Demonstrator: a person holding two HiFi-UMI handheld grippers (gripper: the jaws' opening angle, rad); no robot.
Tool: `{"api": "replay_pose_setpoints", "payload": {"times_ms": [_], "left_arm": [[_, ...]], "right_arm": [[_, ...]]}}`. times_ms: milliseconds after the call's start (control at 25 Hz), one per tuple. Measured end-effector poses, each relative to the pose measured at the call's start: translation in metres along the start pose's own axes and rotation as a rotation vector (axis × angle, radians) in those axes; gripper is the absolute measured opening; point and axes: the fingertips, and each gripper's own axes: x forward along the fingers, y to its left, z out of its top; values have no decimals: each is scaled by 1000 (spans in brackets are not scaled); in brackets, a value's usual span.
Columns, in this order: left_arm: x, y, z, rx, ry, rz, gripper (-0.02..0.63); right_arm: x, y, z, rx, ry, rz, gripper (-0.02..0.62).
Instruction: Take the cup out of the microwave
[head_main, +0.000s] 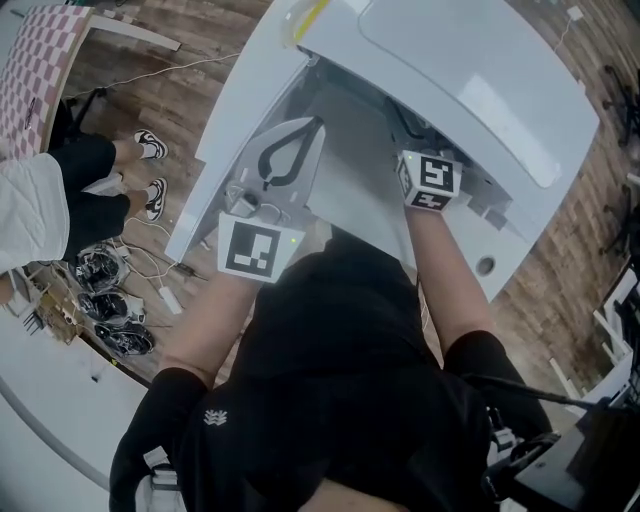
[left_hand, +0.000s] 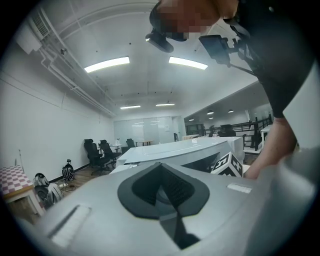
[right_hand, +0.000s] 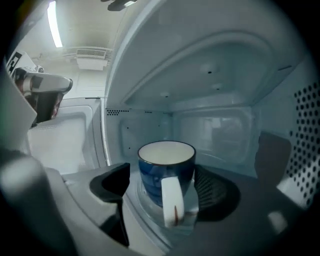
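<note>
While door (right_hand: 60, 142) stands open, microwave walls (right_hand: 210, 90) ring cup (right_hand: 166, 172).

Cup (right_hand: 156, 174) out of the head view, inside the microwave (head_main: 470, 85)

The cup (right_hand: 165, 169) looks like glazed ceramic, glossy blue outside with a smooth white lining and handle. The microwave (right_hand: 210, 90) has smooth, faintly shiny pale walls, one side pierced with small holes. The right gripper (right_hand: 165, 187) and left gripper (left_hand: 160, 172) are matt grey plastic, their jaws lined with dark ribbed pads; the floor (head_main: 180, 90) is brown wood plank, and the person's shirt (head_main: 340, 380) is matt black cloth.
</note>
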Motion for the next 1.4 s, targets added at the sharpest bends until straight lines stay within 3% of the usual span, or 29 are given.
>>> {"api": "replay_pose_setpoints", "payload": {"times_ms": [560,840,1400], "left_arm": [[1,1,-5,-60,14,2,6],[0,0,-2,-65,4,9,8],[-35,4,29,-60,-48,63,6]], "right_arm": [[26,-7,-1,-50,9,-29,394],[29,-4,-6,-46,32,41,393],[-8,17,13,-22,25,91,393]]}}
